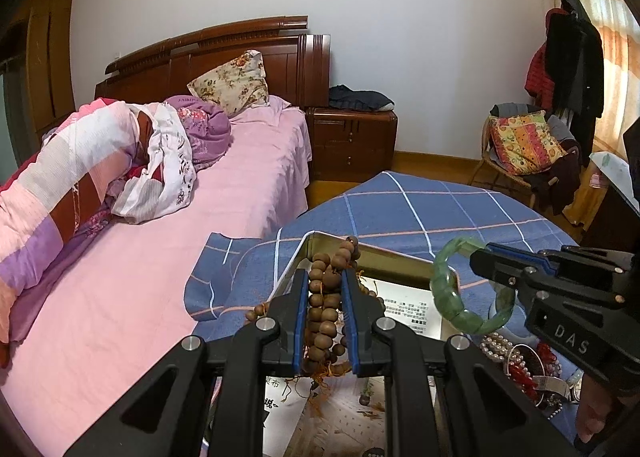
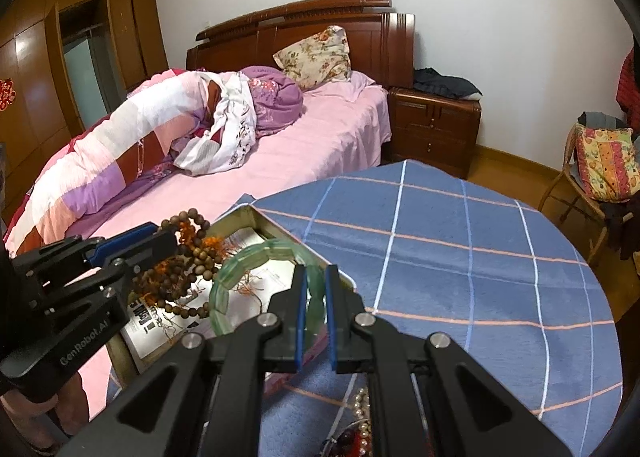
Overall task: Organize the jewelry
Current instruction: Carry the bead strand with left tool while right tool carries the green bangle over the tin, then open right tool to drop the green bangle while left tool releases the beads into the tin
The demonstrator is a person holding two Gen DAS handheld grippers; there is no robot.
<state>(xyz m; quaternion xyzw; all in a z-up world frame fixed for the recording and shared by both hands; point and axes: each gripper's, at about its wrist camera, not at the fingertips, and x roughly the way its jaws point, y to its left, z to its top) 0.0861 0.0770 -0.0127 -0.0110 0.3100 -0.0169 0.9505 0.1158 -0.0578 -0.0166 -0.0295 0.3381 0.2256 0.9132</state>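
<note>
A round table under a blue checked cloth (image 2: 460, 257) bears a shallow metal tin (image 1: 396, 257) lined with printed paper. Above it, the left gripper (image 1: 325, 277) clamps a bunch of round brown wooden beads (image 1: 326, 297). Just right, the right gripper (image 2: 316, 277) pinches a smooth translucent green segmented bangle (image 2: 256, 257), with pearls (image 1: 496, 345) heaped nearer.

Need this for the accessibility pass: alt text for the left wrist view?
The left gripper clamps a bundle of brown wooden beads over an open metal tin on a blue checked cloth. At right, the right gripper holds a green bangle; a pink bed lies behind.
</note>
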